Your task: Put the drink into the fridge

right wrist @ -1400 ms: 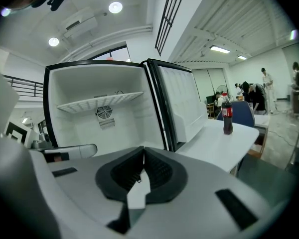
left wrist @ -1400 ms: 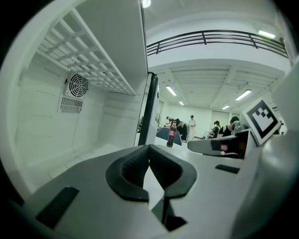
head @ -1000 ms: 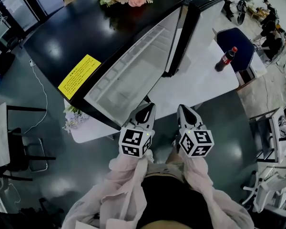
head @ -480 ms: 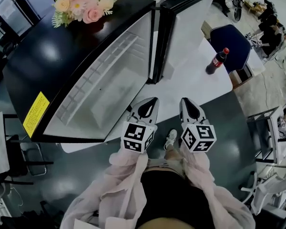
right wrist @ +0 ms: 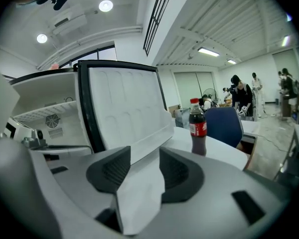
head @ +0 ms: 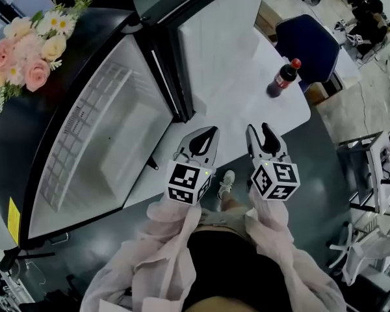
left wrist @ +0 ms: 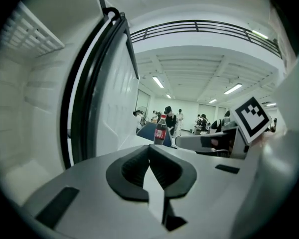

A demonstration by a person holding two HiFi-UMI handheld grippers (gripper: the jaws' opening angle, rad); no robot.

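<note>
The drink, a cola bottle point(head: 283, 78) with a red cap, stands upright on the white table point(head: 247, 109), far ahead of both grippers. It also shows in the left gripper view, the bottle point(left wrist: 160, 133) small and distant, and in the right gripper view as the bottle point(right wrist: 197, 127) to the right of the jaws. The black fridge point(head: 110, 142) stands open at the left with its door point(head: 214, 38) swung out. My left gripper point(head: 205, 138) point(left wrist: 149, 153) is shut and empty. My right gripper point(head: 265, 135) point(right wrist: 144, 161) has just been opening, and nothing sits between its jaws.
A blue chair point(head: 310, 47) stands behind the bottle at the table's far side. Pink and white flowers point(head: 26, 51) lie on top of the fridge. A white wire shelf point(head: 84, 129) runs inside it. People stand far off across the room point(right wrist: 241, 96).
Both grippers have travelled to the right along the table, so the fridge now lies further left in view and the bottle nearer. The right jaws went from shut to open.
</note>
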